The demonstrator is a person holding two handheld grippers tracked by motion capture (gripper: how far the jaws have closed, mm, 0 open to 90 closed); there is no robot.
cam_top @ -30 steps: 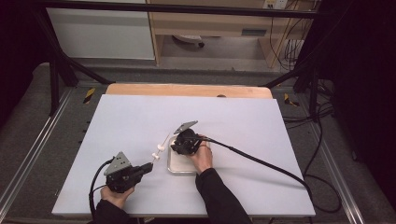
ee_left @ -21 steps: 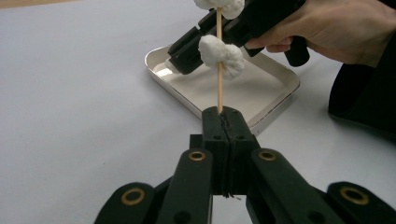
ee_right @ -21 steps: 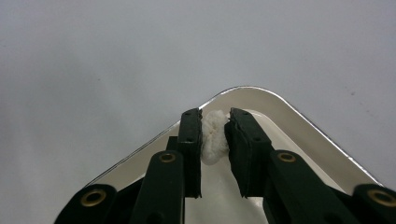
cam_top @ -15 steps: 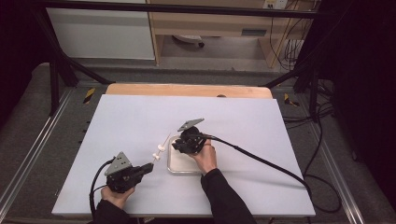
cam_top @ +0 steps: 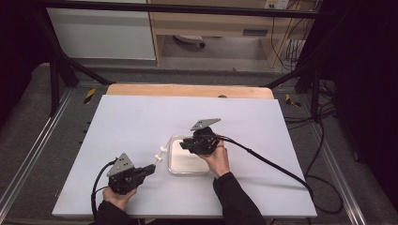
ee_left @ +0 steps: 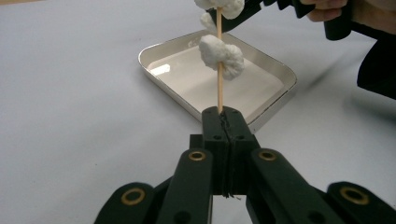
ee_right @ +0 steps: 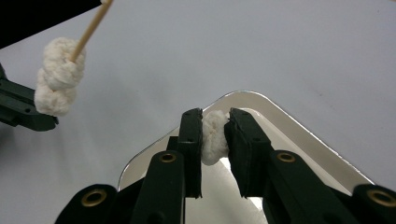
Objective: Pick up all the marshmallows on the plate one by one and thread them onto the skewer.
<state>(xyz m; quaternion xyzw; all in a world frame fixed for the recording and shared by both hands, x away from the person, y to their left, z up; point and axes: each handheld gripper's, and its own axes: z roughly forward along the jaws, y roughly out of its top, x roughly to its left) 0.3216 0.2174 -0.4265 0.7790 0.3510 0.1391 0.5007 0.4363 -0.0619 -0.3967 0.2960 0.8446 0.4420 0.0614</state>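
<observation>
Two marshmallows [ee_left: 221,56] remained on the skewer [ee_left: 219,91] clamped in the left hand-held gripper [ee_left: 223,122], while the right hand-held gripper [ee_right: 215,133] pinched a freed one [ee_right: 213,136] above the tray [ee_right: 322,149].

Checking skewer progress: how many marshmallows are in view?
3: two on the wooden skewer, a lower marshmallow and an upper marshmallow; a third marshmallow between the right gripper fingers.

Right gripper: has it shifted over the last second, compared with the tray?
Yes. In the high view the right gripper has moved slightly toward the table's far edge, over the tray's far left corner.
</observation>
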